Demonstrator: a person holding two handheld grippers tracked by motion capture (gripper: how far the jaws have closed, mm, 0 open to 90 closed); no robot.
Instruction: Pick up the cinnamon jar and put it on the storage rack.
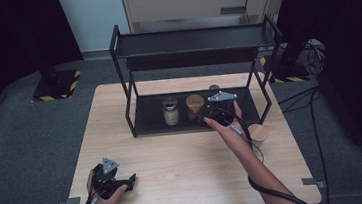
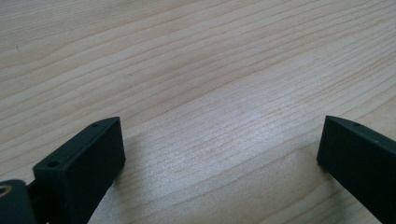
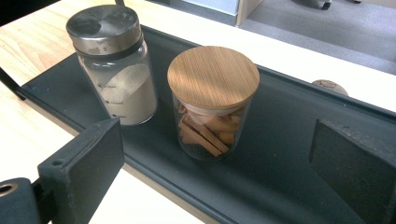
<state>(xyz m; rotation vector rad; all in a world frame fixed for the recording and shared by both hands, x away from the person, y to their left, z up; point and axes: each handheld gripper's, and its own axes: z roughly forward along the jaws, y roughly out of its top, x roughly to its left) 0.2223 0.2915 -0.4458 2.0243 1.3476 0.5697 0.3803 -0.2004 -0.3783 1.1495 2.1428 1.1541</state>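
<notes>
Right gripper view: right gripper jaws wide, nothing held, wood-lid jar already sits on the rack's lower tray beside the shaker jar. Farther off, another jar waits on the table, I'd guess next.

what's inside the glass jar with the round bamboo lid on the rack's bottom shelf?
Through the clear wall of the glass jar with the round bamboo lid, flat orange-brown sticks lean together. The lid hides their tops from above.
</notes>
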